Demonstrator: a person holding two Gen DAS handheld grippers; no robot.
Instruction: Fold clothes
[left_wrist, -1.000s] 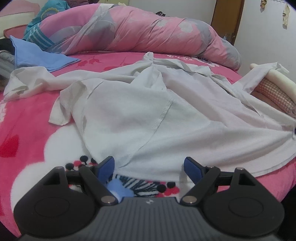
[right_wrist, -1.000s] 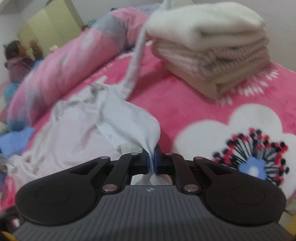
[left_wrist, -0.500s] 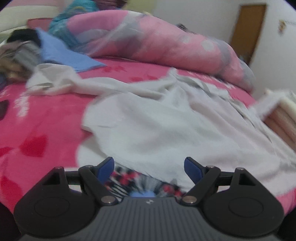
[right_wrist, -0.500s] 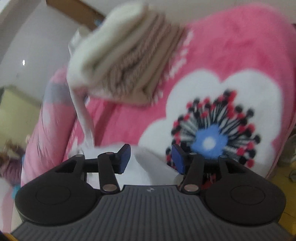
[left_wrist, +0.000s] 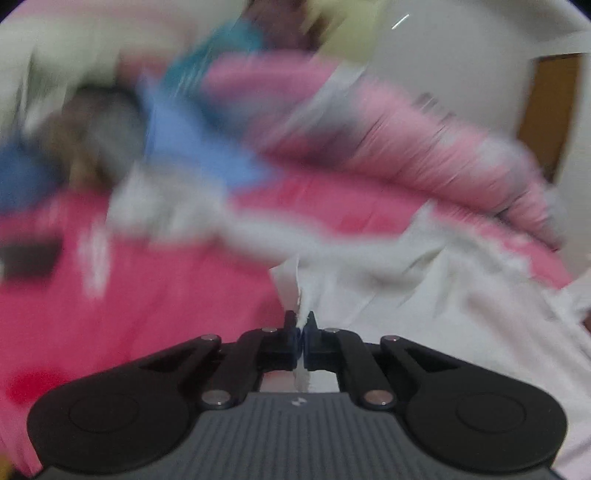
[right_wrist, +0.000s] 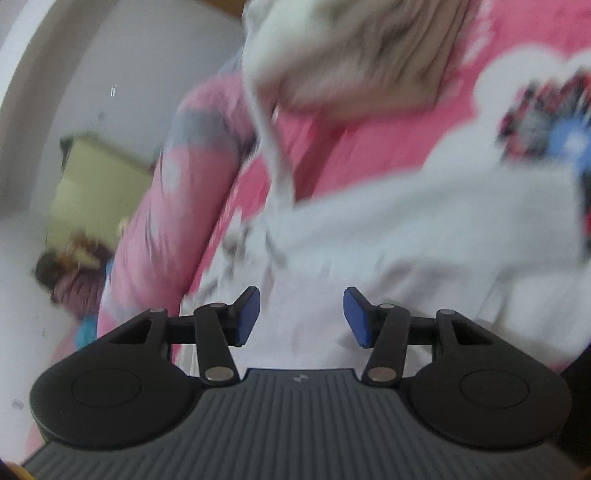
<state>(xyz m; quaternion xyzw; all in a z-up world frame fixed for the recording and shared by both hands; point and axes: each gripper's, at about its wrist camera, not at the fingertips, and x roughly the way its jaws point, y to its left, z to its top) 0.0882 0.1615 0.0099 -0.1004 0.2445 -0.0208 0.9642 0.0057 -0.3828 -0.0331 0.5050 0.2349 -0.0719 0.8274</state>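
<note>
Here, a pink bedspread (left_wrist: 155, 302) fills the scene, with a rolled pink quilt (left_wrist: 424, 147) along its far side. A white shirt (left_wrist: 461, 314) sprawls unfolded over the bed's right half, one sleeve trailing far left. Far right, seemingly, sits a stack of folded clothes (right_wrist: 362, 55), though blur smears it. The left gripper (left_wrist: 300, 328) is clamped on the shirt's near-left edge; the right gripper (right_wrist: 301, 314) hovers wide open above the cloth, holding nothing. With 1 pinch only, a fast pull could bunch the shirt or slip the thin fabric free.
</note>
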